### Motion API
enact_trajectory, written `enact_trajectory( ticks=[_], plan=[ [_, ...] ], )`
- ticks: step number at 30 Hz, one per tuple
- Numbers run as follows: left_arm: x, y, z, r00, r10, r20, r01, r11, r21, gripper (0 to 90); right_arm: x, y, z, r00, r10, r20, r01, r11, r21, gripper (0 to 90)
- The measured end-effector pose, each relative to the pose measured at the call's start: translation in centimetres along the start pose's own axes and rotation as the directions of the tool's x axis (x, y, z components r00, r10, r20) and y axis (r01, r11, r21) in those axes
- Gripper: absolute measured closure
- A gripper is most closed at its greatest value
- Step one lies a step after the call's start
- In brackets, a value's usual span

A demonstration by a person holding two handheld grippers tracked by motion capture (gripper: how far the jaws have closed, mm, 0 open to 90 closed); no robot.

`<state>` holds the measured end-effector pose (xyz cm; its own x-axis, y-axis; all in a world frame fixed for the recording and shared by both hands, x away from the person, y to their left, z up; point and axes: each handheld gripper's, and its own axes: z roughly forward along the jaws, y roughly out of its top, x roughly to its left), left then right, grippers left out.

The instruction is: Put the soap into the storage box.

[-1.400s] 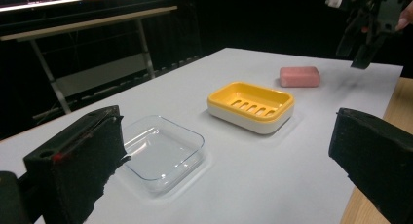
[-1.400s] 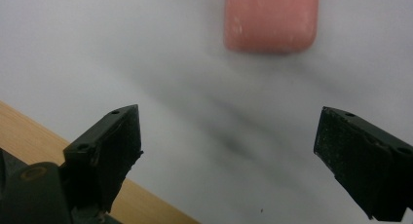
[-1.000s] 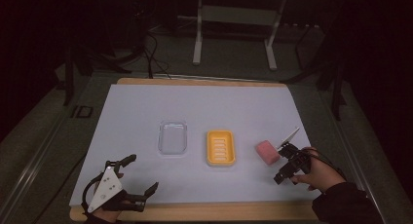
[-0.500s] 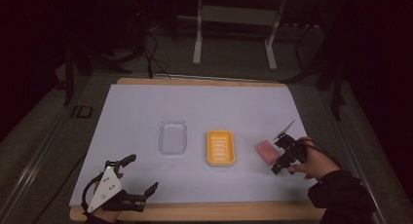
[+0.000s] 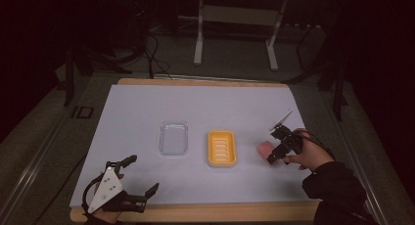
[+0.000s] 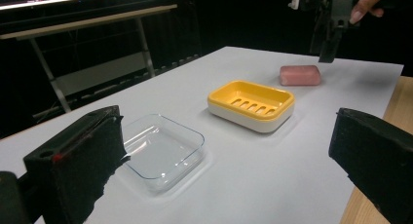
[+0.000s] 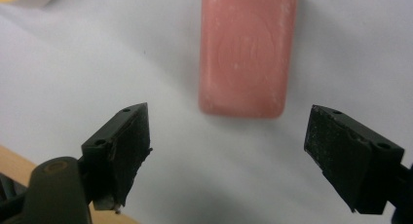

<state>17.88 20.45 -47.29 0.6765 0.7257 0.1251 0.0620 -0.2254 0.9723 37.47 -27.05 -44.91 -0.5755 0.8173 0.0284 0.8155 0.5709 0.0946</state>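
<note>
- The right hand-held gripper [image 5: 272, 158] is seen poised over a pink rectangular soap bar [image 7: 247, 51], its jaws apart, just narrowed, nothing between them.
- The left hand-held gripper [image 5: 142, 181] is held open at the white surface [image 5: 142, 112]'s near left edge.

Dim lab, white-covered table [image 5: 147, 112], metal stand legs [image 5: 198, 34], loose cables [image 5: 151, 54]

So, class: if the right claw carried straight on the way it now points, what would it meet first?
Most likely the pink soap. It lies on the white table cover just ahead of the right claw, whose jaws, just now closing, stand open with nothing between them. How far off it is remains unclear.
</note>
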Motion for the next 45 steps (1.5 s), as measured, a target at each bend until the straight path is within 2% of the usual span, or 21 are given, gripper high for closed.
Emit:
enact_trajectory(
  ticks=[2,4,9,10,12,13,18,23,26,29,32,34,36,38,39,40,41,45],
  plan=[
    [0.0,0.0,0.0,1.0,0.0,0.0,0.0,1.0,0.001,0.4,0.1,0.9,0.5,0.9999,0.015,-0.001,-0.015,1.0,-0.012,17.0],
    [0.0,0.0,0.0,1.0,0.0,0.0,0.0,1.0,0.002,0.4,0.1,1.3,0.7,1.0,0.004,0.003,-0.004,1.0,-0.024,17.0],
    [0.0,0.0,0.0,1.0,-0.001,0.0,0.001,1.0,-0.001,0.4,0.0,1.8,1.2,0.9999,0.01,0.013,-0.009,0.999,-0.036,19.4],
    [0.0,0.0,0.0,1.0,-0.001,0.001,0.001,1.0,0.0,0.4,-0.1,2.0,1.4,0.9999,0.003,0.015,-0.002,0.998,-0.065,20.9],
    [0.0,0.0,0.0,1.0,-0.001,0.001,0.001,1.0,0.0,0.4,-0.1,2.0,1.6,0.9998,0.008,0.018,-0.006,0.998,-0.068,21.0],
    [0.0,0.0,0.0,1.0,0.0,0.002,0.0,1.0,0.0,0.4,-0.1,2.2,1.9,0.9992,0.01,0.038,-0.007,0.997,-0.073,21.0],
    [0.0,0.0,0.0,1.0,-0.001,0.002,0.001,1.0,0.0,0.4,-0.4,2.2,2.8,0.9991,0.011,0.041,-0.008,0.998,-0.057,22.3],
    [0.0,0.0,0.0,1.0,-0.001,0.004,0.001,1.0,0.0,0.4,-0.8,2.1,3.8,0.9991,0.005,0.043,-0.004,1.0,-0.029,32.2],
    [0.0,0.0,0.0,1.0,-0.001,0.006,0.001,1.0,0.001,0.4,-0.8,2.1,4.2,0.9997,0.001,0.025,0.0,1.0,-0.017,35.7],
    [0.0,0.0,0.0,1.0,-0.001,0.005,0.001,1.0,0.001,0.4,-0.8,2.1,4.4,0.9996,-0.003,0.029,0.004,1.0,-0.012,36.0],
    [0.0,0.0,0.0,1.0,-0.002,0.009,0.002,1.0,0.003,0.4,-0.4,2.3,5.2,0.9975,-0.03,0.063,0.03,1.0,0.008,36.5],
    [0.0,0.0,0.1,1.0,-0.002,0.009,0.002,1.0,0.003,0.4,-0.4,2.2,5.2,0.998,-0.02,0.06,0.02,1.0,0.002,36.9],
    [-0.1,-0.1,0.1,0.9999,0.001,0.011,-0.001,1.0,0.008,0.4,-0.5,2.0,5.2,0.9985,0.019,0.051,-0.019,1.0,-0.013,37.2],
    [-0.1,-0.1,0.1,0.9999,-0.001,0.011,0.001,1.0,0.007,0.4,-0.5,1.9,5.2,0.998,0.037,0.052,-0.036,0.999,-0.021,37.3],
    [-0.1,-0.1,0.1,0.9999,-0.001,0.011,0.001,1.0,0.006,0.4,-0.5,1.9,5.2,0.9965,0.064,0.053,-0.063,0.998,-0.017,37.4],
    [-0.1,-0.1,0.1,0.9999,-0.001,0.011,0.001,1.0,0.006,0.4,-0.5,1.9,5.2,0.9965,0.064,0.053,-0.063,0.998,-0.017,37.4],
    [-0.1,-0.1,0.1,1.0,-0.001,0.01,0.001,1.0,0.007,0.4,-0.3,2.0,5.2,0.9924,0.105,0.065,-0.105,0.994,-0.006,37.6],
    [0.0,-0.1,0.1,1.0,-0.003,0.006,0.003,1.0,0.004,0.4,-0.3,2.1,5.1,0.9848,0.161,0.065,-0.161,0.987,-0.003,37.7]
  ],
)
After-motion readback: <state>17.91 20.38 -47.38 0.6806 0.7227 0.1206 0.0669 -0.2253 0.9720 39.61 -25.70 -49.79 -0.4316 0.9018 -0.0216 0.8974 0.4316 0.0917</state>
